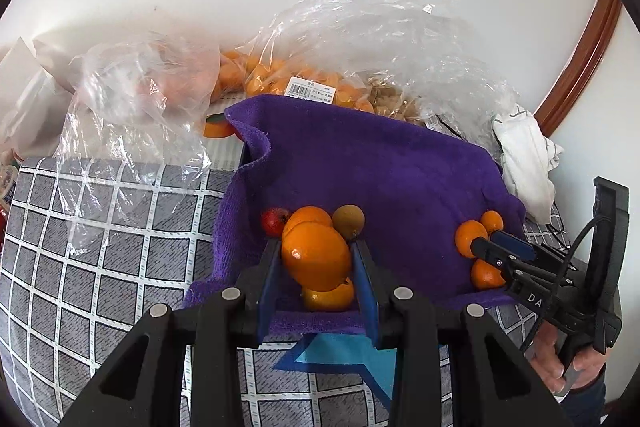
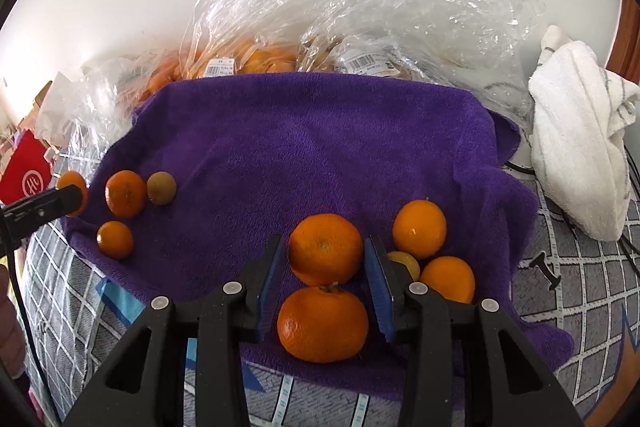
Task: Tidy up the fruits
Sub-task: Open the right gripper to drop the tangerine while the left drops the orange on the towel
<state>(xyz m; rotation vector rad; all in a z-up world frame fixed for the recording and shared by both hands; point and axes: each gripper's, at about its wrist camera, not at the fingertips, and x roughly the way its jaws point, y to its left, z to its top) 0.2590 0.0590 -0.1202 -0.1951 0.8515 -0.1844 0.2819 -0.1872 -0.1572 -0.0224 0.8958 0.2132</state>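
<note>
The left gripper (image 1: 316, 259) squeezes a big orange (image 1: 316, 255) between its blue pads, near the front of the purple towel (image 1: 360, 167). The right gripper (image 2: 325, 259) is open wide with another orange (image 2: 325, 249) sitting between its fingers, not pinched. More small oranges (image 2: 419, 228) lie just beside it. Plastic bags (image 2: 360, 7) of fruit sit behind the towel.

Bright daylight, sharp focus, fisheye-warped edges — black vignette
</note>
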